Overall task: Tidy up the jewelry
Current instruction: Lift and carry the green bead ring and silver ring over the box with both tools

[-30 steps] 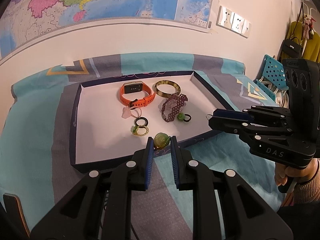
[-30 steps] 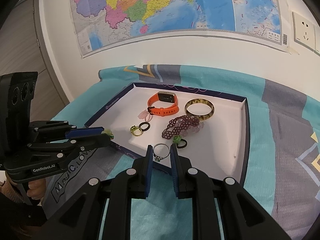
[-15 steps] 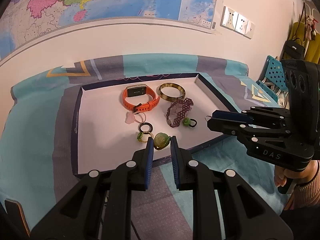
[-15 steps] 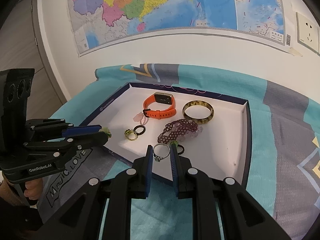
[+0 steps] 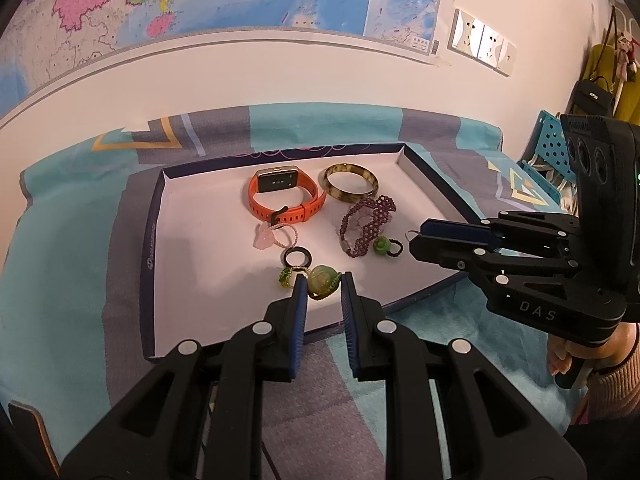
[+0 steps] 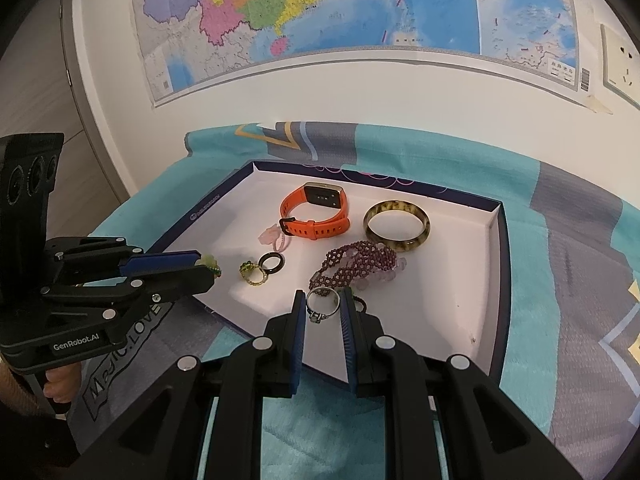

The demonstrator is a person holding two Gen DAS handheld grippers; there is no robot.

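A shallow white tray (image 5: 208, 264) (image 6: 448, 304) with a dark blue rim lies on the patterned cloth. Inside rest an orange watch (image 5: 286, 196) (image 6: 316, 212), a mottled bangle (image 5: 350, 187) (image 6: 397, 225), a purple bead bracelet (image 5: 366, 226) (image 6: 354, 266), a pink charm ring (image 5: 266, 239), a black ring (image 5: 298, 257) (image 6: 273, 262) and a green bead ring (image 5: 287, 276) (image 6: 252, 274). My left gripper (image 5: 323, 286) (image 6: 206, 266) is shut on a green jade pendant (image 5: 320, 280) above the tray's front. My right gripper (image 6: 322, 305) (image 5: 416, 238) is shut on a silver ring (image 6: 322, 304) over the tray's near edge.
A green bead with a black loop (image 5: 386, 245) lies beside the bracelet. A map (image 6: 340, 12) and wall sockets (image 5: 482, 42) are behind the table. A blue perforated crate (image 5: 548, 148) and hanging bags stand at the far right. A person's hands hold both grippers.
Both grippers have crept a little forward over the tray, each still holding its piece. Nothing in the tray has moved.
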